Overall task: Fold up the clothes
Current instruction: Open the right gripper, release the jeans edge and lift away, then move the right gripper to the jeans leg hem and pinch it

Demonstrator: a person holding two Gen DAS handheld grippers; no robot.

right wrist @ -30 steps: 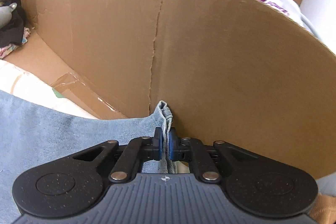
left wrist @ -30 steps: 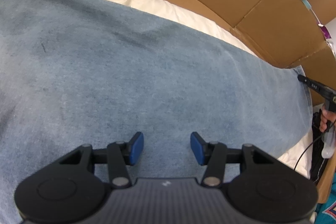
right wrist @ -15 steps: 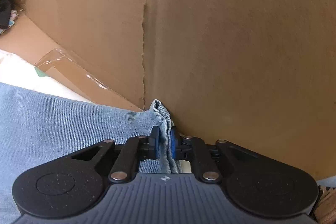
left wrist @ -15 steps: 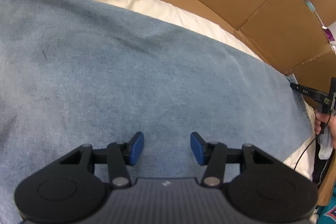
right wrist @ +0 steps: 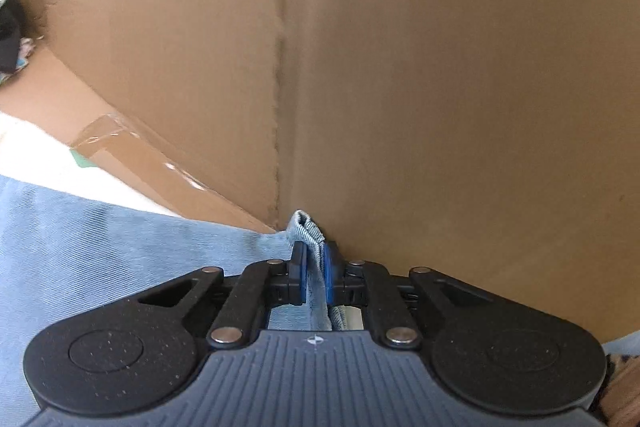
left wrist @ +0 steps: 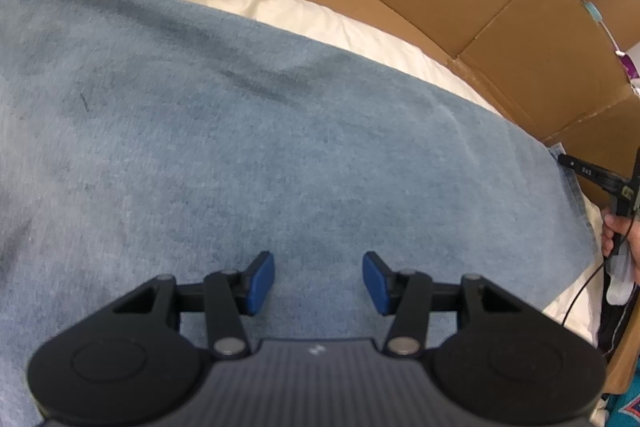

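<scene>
Denim garment (left wrist: 280,147) covers white bedding (left wrist: 328,23), cardboard (right wrist: 400,67) behind.

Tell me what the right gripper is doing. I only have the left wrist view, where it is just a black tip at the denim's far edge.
Observer: The right gripper is shut on a bunched corner of the blue denim; its jaws have just been closing on it.
Operator: Say what's ahead of it.
Observer: A cardboard wall stands right behind that corner, its vertical crease almost in line with the gripper.
Operator: Report anything on the floor flap.
Observer: Clear tape with a green scrap at its end.
</scene>
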